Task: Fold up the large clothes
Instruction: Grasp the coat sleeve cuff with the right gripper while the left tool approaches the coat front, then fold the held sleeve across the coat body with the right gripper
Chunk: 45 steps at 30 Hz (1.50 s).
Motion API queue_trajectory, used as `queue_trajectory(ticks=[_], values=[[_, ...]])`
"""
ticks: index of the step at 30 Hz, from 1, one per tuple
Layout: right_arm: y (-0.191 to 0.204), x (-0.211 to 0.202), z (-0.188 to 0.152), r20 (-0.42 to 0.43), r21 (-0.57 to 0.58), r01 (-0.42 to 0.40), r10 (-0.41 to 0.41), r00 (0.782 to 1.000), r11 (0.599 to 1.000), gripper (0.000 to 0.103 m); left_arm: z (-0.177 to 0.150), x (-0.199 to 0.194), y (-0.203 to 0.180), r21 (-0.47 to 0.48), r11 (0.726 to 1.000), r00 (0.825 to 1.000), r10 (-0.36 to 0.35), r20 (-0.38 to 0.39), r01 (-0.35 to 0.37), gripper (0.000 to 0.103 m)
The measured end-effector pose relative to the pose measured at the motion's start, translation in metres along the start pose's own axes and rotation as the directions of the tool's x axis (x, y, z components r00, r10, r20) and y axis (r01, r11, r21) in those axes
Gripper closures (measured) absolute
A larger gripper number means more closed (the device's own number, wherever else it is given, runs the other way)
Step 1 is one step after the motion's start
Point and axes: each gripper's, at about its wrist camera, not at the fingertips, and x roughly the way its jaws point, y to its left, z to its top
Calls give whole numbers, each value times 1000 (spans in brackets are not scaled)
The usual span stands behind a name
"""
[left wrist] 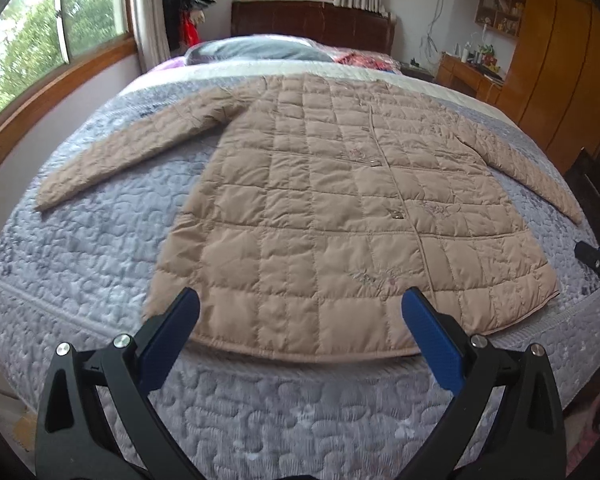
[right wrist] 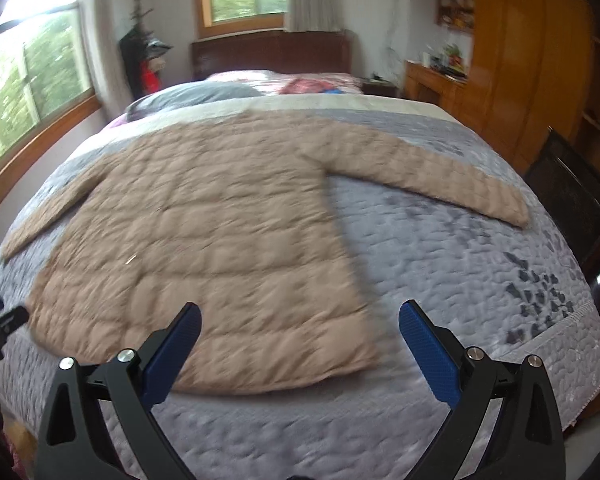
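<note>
Ahead — coat (left wrist: 332, 208) beyond gripper (left wrist: 300, 312).

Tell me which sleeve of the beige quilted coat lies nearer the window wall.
The coat's left-hand sleeve, stretched toward the big wood-framed window; the other sleeve points toward the wooden wardrobe.

One quilted coat (left wrist: 320, 200) is counted, with two sleeves and two clasps; two windows and one bed (left wrist: 80, 248) are seen.

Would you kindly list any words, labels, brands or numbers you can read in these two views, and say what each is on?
No readable text in either view.
Quilted coat: shows only metal snaps and faint embroidery, no legible label.
Items on the shelf and desk: too small to read.
Right wrist view: blurred.
</note>
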Motion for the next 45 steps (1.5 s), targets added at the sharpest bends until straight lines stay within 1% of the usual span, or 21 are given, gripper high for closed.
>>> queue_trajectory(ticks=[4, 7, 9, 12, 14, 16, 19, 23, 26, 29, 30, 32, 33, 35, 37, 38, 39, 40, 41, 43, 45], values=[[-66, 20, 38, -10, 116, 2, -1, 1000, 993, 4, 36, 21, -12, 44, 999, 999, -20, -32, 22, 3], [-118, 39, 67, -26, 190, 12, -7, 1000, 982, 4, 77, 42, -35, 107, 994, 999, -24, -37, 28, 4], [-148, 51, 81, -33, 229, 4, 3, 999, 973, 4, 100, 57, -48, 123, 991, 998, -40, -57, 47, 4], [-206, 70, 104, -32, 309, 20, -10, 999, 951, 4, 137, 83, -71, 133, 989, 997, -63, -51, 69, 4], [-248, 88, 117, -55, 348, 76, -61, 997, 934, 4, 161, 104, -87, 124, 988, 995, -87, -55, 93, 4], [-285, 108, 124, -87, 382, 119, -92, 992, 917, 4, 181, 128, -105, 123, 988, 993, -83, -83, 93, 4], [-327, 136, 127, -139, 425, 134, -82, 987, 895, 4, 205, 165, -131, 118, 987, 987, -93, -134, 109, 4], [-369, 176, 124, -201, 467, 127, -35, 979, 875, 5, 221, 213, -164, 100, 983, 970, -134, -204, 157, 4], [-379, 196, 120, -242, 471, 141, -26, 970, 871, 9, 228, 238, -183, 100, 979, 964, -155, -216, 180, 4], [-386, 207, 116, -246, 490, 123, 2, 969, 863, 13, 234, 256, -194, 85, 978, 961, -168, -219, 190, 5], [-388, 211, 114, -248, 495, 110, 18, 969, 862, 16, 235, 260, -196, 83, 978, 960, -168, -222, 190, 7], [-390, 216, 113, -261, 491, 111, 24, 965, 864, 23, 236, 268, -197, 73, 979, 957, -168, -237, 190, 30], [-389, 219, 112, -269, 489, 109, 30, 963, 865, 29, 237, 274, -197, 63, 980, 953, -170, -252, 191, 33], [-388, 224, 112, -279, 493, 105, 42, 959, 864, 35, 238, 281, -192, 32, 979, 945, -187, -270, 203, 34], [-385, 227, 111, -288, 474, 126, 18, 957, 871, 47, 239, 288, -190, 17, 978, 944, -195, -268, 207, 35], [-382, 227, 111, -292, 458, 144, -4, 956, 877, 58, 238, 291, -190, 13, 978, 944, -199, -264, 210, 36], [-380, 227, 112, -284, 455, 132, 4, 959, 881, 73, 238, 294, -189, 9, 977, 944, -204, -258, 214, 36], [-379, 227, 113, -281, 464, 120, 17, 960, 878, 81, 237, 294, -188, 8, 976, 945, -208, -251, 217, 36], [-378, 228, 114, -277, 483, 98, 45, 960, 870, 94, 236, 294, -188, 11, 975, 947, -211, -243, 221, 36], [-374, 225, 119, -267, 498, 92, 51, 963, 862, 96, 233, 291, -187, 20, 973, 948, -219, -231, 229, 36], [-366, 216, 129, -229, 499, 68, 56, 972, 864, 96, 231, 288, -183, 19, 970, 947, -233, -222, 244, 40]])
